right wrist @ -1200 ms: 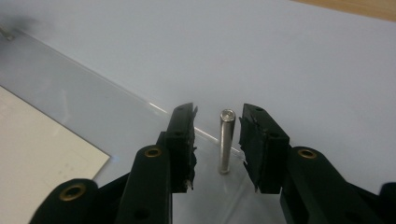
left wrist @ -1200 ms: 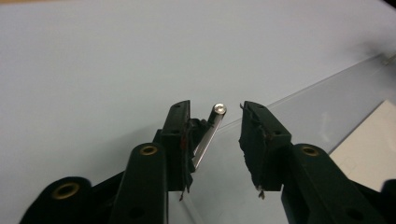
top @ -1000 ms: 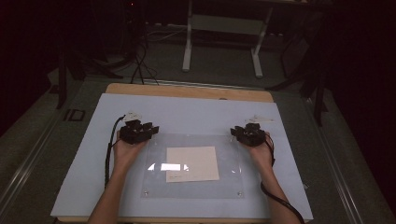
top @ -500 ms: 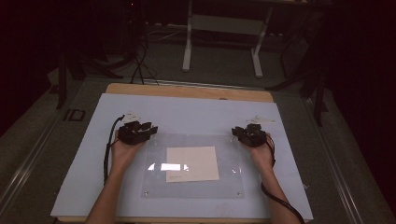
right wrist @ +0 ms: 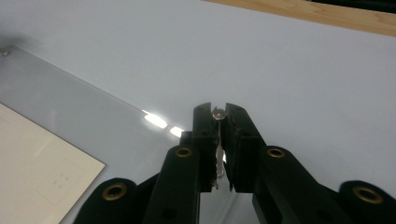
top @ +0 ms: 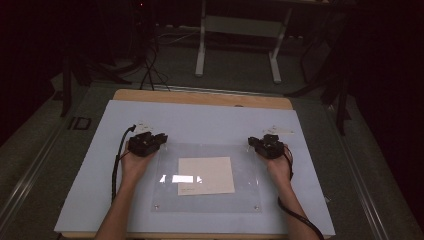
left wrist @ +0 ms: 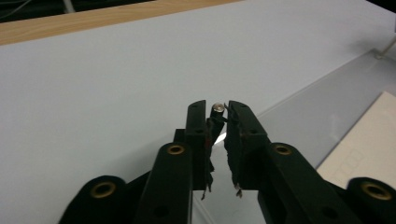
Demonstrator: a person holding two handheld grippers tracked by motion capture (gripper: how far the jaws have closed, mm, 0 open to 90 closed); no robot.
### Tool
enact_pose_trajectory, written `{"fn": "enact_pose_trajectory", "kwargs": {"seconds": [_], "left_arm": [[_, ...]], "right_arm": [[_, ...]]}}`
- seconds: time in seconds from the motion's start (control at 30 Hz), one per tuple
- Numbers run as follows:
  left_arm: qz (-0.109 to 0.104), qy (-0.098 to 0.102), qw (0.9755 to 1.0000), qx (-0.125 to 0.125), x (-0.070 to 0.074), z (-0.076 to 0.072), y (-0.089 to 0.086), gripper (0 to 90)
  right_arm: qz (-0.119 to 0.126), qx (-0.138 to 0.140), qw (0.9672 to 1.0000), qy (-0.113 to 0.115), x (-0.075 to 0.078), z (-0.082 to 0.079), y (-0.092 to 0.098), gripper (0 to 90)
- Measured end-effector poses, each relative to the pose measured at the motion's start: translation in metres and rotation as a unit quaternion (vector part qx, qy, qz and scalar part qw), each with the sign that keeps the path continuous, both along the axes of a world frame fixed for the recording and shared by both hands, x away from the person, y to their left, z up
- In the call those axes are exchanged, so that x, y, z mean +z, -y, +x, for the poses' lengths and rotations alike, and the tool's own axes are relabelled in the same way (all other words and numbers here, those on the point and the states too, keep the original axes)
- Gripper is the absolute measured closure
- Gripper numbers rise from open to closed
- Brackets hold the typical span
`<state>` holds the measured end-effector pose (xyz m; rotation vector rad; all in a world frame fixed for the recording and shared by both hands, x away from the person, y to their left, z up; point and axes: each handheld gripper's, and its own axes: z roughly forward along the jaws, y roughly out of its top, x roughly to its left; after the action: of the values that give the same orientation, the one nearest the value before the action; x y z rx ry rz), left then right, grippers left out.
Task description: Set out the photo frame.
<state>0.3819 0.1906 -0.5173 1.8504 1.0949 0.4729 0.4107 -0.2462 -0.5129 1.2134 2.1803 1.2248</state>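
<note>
A clear plastic plate [top: 245, 196] lies on a white board [top: 200, 120] over a cream sheet of paper [top: 205, 175]. My left gripper [top: 161, 138] is at the plate's far left corner. In the left gripper view its jaws [left wrist: 217, 106] have just been closing and now pinch a small metal stud [left wrist: 217, 111]. At the far right corner sits my right gripper [top: 252, 143]. In the right gripper view it [right wrist: 217, 108] has also just been closing, and its tips press on a small silver stud [right wrist: 217, 113].
The board rests on a wooden table [top: 200, 97]. Two small white labels [top: 144, 123] [top: 280, 130] lie just beyond the grippers. Cables trail back along both forearms. Dark floor, table legs [top: 202, 45] and loose cords lie beyond the far edge.
Both hands have stayed at the plate's far corners. The plate and the paper lie where they were.
</note>
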Motion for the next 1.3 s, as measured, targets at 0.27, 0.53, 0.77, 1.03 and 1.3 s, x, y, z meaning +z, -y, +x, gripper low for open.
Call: {"fn": "enact_pose_trajectory", "kwargs": {"seconds": [0.27,0.53,0.77,1.03,1.3], "left_arm": [[-0.007,0.002,1.0000,-0.001,-0.001,0.000,-0.001,81.1],[-0.003,0.001,1.0000,-0.001,-0.004,0.002,0.000,82.6],[-0.031,-0.015,0.9994,-0.001,-0.005,0.006,-0.003,82.7],[-0.044,-0.045,0.9980,-0.008,-0.003,0.014,-0.006,82.2],[-0.068,-0.082,0.9942,-0.011,-0.002,0.026,-0.010,82.0]], "right_arm": [[0.000,-0.001,1.0000,-0.005,0.001,0.000,0.000,83.9],[0.007,-0.002,0.9999,-0.010,0.000,0.001,0.001,83.7],[0.026,0.001,0.9993,-0.026,0.001,0.004,0.004,83.1],[0.033,0.008,0.9983,-0.048,0.003,0.010,0.006,82.8],[0.055,0.013,0.9954,-0.078,0.003,0.022,0.010,82.8]]}}
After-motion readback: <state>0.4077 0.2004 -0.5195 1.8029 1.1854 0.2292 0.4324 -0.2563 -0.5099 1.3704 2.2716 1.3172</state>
